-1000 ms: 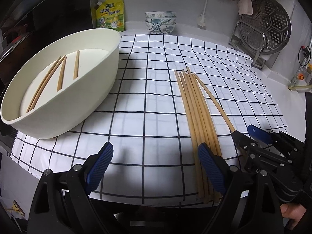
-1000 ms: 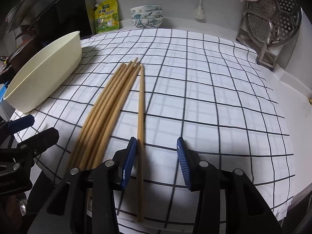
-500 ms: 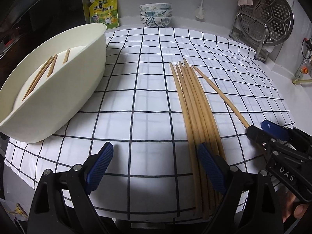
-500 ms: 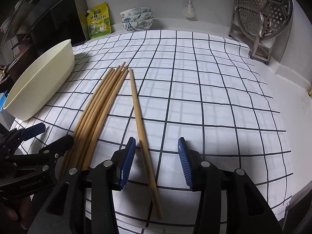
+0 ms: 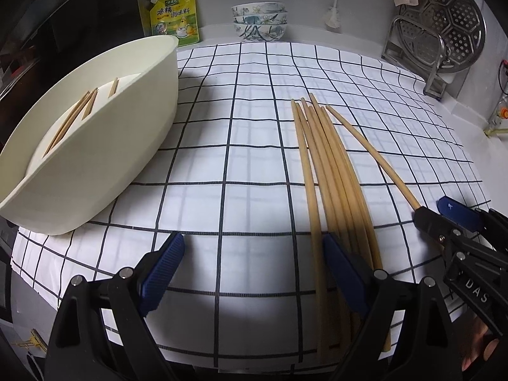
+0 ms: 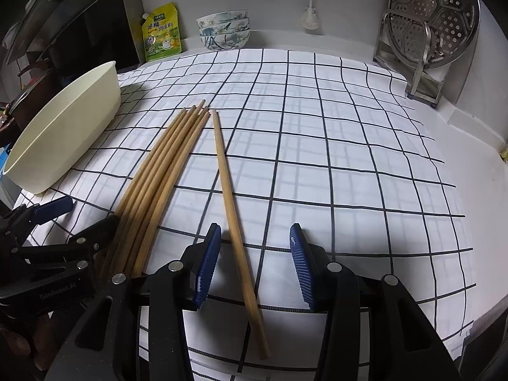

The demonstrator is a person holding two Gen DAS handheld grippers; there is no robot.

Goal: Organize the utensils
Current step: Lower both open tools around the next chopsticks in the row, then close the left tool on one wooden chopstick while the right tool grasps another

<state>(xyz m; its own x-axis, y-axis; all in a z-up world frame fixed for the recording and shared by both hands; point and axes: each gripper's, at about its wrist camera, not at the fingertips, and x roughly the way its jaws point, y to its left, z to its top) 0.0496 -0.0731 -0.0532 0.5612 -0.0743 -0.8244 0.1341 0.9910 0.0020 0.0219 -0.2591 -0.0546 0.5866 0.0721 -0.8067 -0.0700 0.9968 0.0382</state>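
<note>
Several wooden chopsticks (image 5: 330,174) lie bundled on the checked cloth (image 5: 241,146), and the same bundle (image 6: 158,171) shows in the right wrist view. One single chopstick (image 6: 233,219) lies apart, slanted, between the fingers of my right gripper (image 6: 254,263). That gripper is open, with a gap to the pads on both sides. My left gripper (image 5: 254,270) is open wide with only cloth between its fingers. Its right finger (image 5: 343,273) hangs over the bundle's near end. A cream oval tub (image 5: 133,146) on the left holds three chopsticks (image 5: 76,114).
A yellow-green pouch (image 5: 174,16) and stacked patterned bowls (image 5: 258,20) stand at the back wall. A steel rack with a perforated steamer plate (image 5: 444,31) occupies the back right. The cloth's near edge hangs at the counter front. A dark stove area lies left of the tub.
The single chopstick has swung away from the bundle and now lies slanted midway between my right gripper's fingers. My left gripper has come lower, so the tub shows more side-on.
</note>
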